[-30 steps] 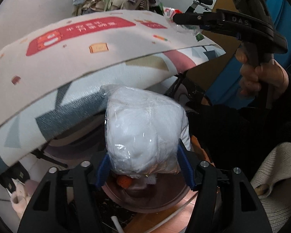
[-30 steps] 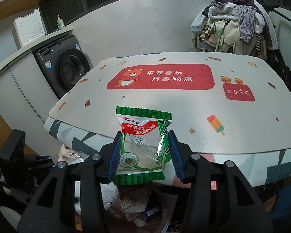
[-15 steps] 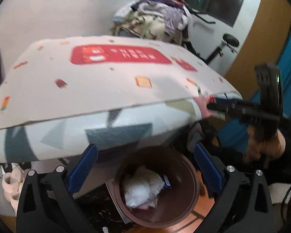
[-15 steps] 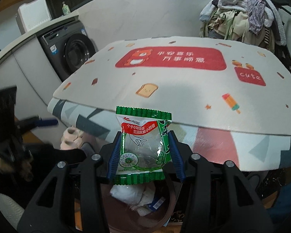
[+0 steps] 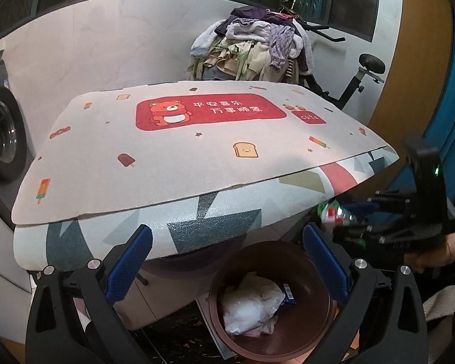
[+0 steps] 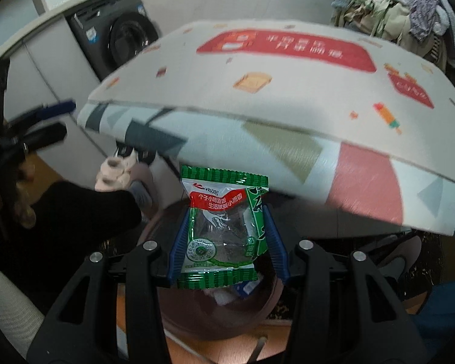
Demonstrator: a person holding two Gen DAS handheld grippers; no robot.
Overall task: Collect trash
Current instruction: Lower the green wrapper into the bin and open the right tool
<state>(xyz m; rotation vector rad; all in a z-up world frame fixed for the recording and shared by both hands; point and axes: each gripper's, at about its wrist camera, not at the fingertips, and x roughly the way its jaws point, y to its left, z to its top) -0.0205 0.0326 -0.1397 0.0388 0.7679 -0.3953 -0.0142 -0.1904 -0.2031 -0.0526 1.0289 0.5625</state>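
Left wrist view: left gripper (image 5: 227, 268) stands with jaws spread wide, nothing between the blue pads (image 5: 129, 262). Between the fingers, lower centre of the frame, the brown bin (image 5: 315, 327) sits on the floor under the table edge; inside it lies a white plastic-wrapped bundle (image 5: 250, 308) with a small blue-and-white scrap (image 5: 289, 293) just beside it. Above the bin, filling mid-frame, is the table (image 5: 215, 221) with its grey-triangle cover and a cream mat (image 5: 179, 151) bearing a red bear panel. Pile of clothes (image 5: 251, 51) at upper centre; washing machine (image 5: 0, 139) at the left edge. At right of the frame the right gripper (image 5: 345, 221) comes in, blurred, with a green-and-red packet pinched at its tip. Right wrist view: right gripper (image 6: 227, 244) is partly closed on the green snack packet (image 6: 223, 230), both blue pads pressed to its sides, packet upright, centre frame. Directly behind and below the packet is the brown bin (image 6: 257, 318), white trash visible in it. Frame is motion-blurred. Left gripper (image 6: 42, 127) shows at the left edge, held in a hand (image 6: 21, 209) with a black sleeve (image 6: 85, 212).
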